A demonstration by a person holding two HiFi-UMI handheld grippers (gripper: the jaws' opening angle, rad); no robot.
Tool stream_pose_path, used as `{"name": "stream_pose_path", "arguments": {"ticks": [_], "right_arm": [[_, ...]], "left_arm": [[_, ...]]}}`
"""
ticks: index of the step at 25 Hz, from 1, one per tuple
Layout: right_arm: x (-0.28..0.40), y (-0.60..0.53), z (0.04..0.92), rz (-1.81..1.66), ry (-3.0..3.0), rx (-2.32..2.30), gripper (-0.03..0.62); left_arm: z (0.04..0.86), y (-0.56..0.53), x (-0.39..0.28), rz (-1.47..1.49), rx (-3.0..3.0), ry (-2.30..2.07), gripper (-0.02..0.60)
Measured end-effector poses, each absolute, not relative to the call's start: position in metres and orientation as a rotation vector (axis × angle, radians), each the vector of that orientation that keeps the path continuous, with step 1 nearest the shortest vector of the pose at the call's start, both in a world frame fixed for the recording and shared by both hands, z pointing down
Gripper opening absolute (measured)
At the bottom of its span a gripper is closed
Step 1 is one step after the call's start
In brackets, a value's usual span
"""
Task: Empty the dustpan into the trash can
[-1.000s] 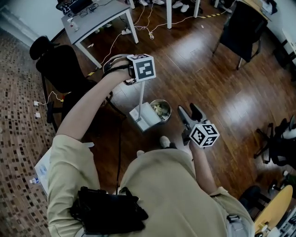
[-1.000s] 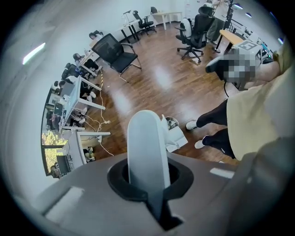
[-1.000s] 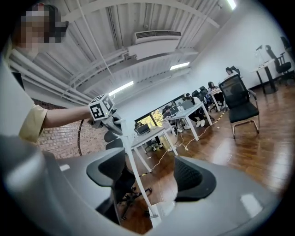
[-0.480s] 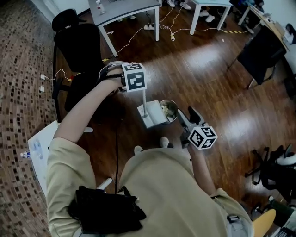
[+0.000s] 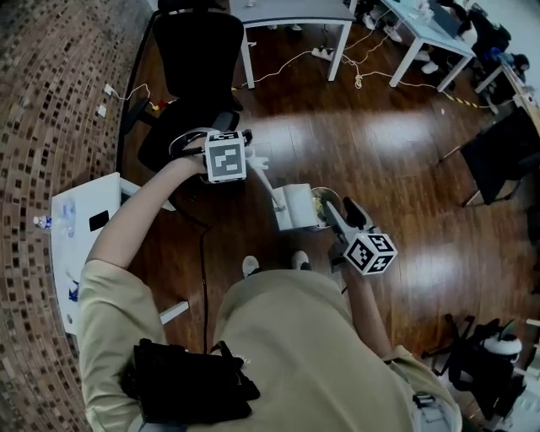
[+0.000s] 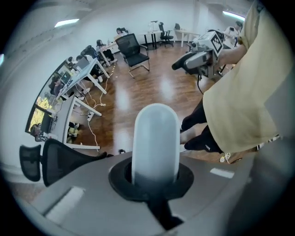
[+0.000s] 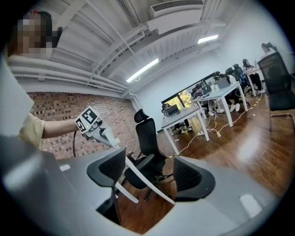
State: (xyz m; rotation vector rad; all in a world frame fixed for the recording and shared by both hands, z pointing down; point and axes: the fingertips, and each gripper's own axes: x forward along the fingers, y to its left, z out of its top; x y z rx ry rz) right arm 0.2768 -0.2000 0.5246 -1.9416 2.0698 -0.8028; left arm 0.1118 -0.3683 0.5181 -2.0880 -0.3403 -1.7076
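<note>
In the head view my left gripper point(image 5: 242, 160) is shut on the top of the white dustpan's pole point(image 5: 267, 182). The pole slants down to the dustpan point(image 5: 297, 209). The pan rests against the left side of a small round trash can point(image 5: 336, 197) that holds scraps. The left gripper view shows the pole's rounded white end point(image 6: 155, 138) clamped between the jaws. My right gripper point(image 5: 348, 213) hovers just right of the can, jaws slightly apart and holding nothing. In the right gripper view point(image 7: 150, 177) the pole point(image 7: 148, 185) crosses beyond the jaws.
A black office chair point(image 5: 198, 59) stands behind the dustpan, with a white desk point(image 5: 295, 13) beyond it and cables point(image 5: 361, 80) on the wooden floor. A low white board point(image 5: 80, 228) lies at the left by the brick-patterned carpet. The person's shoes point(image 5: 274, 263) are just below the pan.
The person has turned, so the chair and desk have slid right in the picture. My left gripper has swung left and the pole now slants. The right gripper stays beside the can.
</note>
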Motion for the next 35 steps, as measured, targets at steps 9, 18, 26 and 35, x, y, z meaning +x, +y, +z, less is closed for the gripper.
{"name": "stream_pose_path", "arguments": {"ticks": [9,18,26,35], "right_arm": [[0.208,-0.24,0.524,-0.857,2.25,-1.788,0.31],[0.154,-0.264,0.532,-0.922,2.355,-1.656,0.31],[0.117,-0.282,0.539,-0.974,2.454,-1.549,0.31],[0.096,-0.287,0.558,-1.057,2.461,-1.505,0.31]], "left_arm": [[0.492,-0.336,0.049,-1.73,-2.442,-0.253,0.001],[0.513,-0.323,-0.05,-1.859,-2.345,-0.161,0.001],[0.581,-0.325,-0.137,-2.012,-2.422,0.184,0.001],[0.691,-0.328,-0.232,-2.136,-2.708,1.228,0.001]]}}
